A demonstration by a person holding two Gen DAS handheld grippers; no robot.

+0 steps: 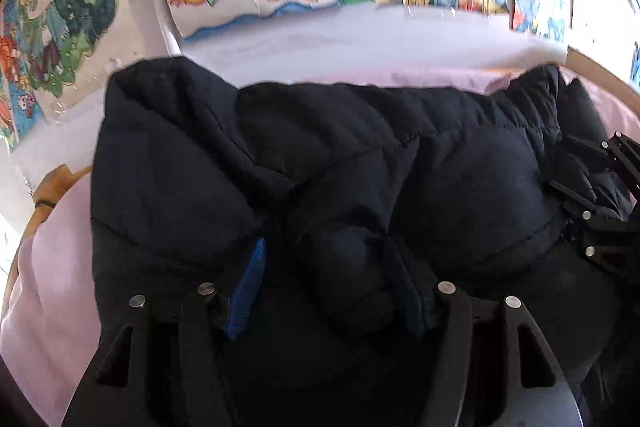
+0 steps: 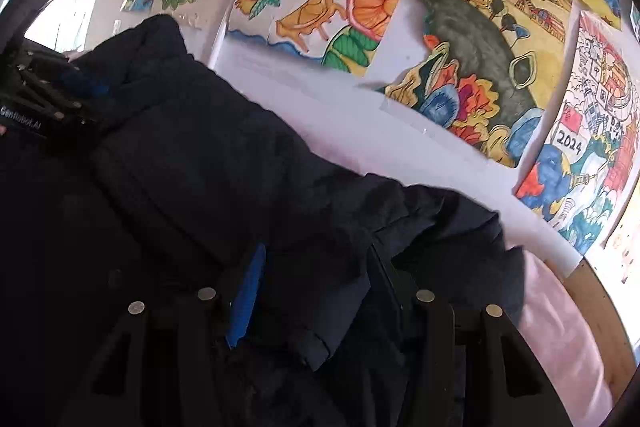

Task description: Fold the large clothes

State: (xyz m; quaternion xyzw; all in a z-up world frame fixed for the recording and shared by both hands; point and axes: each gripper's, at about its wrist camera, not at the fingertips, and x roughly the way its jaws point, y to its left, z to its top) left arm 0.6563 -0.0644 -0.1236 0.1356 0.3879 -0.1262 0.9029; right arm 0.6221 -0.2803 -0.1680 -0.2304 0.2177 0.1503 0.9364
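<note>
A: Nearest the lens, the left gripper [image 1: 328, 307] has a thick roll of the coat [image 1: 340, 155] between its blue pads [image 1: 248, 291]. The pads stand apart, wedged on that padding, so I'd call it a pinch on a fat fold.

B: And the right gripper [image 2: 316, 307]?

A: Much the same. A folded edge of the coat [image 2: 224, 179] sits between its fingers, and the jaws look closed onto it at a middling width. It also shows at the coat's right end in the left view [image 1: 592, 203].

B: Where's the coat lying?

A: On the pink sheet [image 1: 60, 267], its far edge close to the white wall [image 1: 360, 39] with the drawings [image 2: 328, 7]. The sheet shows on both sides of it and in a thin strip beyond.

B: Which way does it run?

A: Its long axis lies along the wall, side to side across the left view. The bulkier, rounded end sits to the left there; the narrower, ribbed part trails off right, toward the right gripper. Collar or hem I can't tell.

B: So which step?

A: I'd judge a fold in progress: both grippers hold the near edge, one at each side. The next move probably calls for both to carry that edge together toward the wall, level and in step, so the padding lands flat without twisting.
</note>
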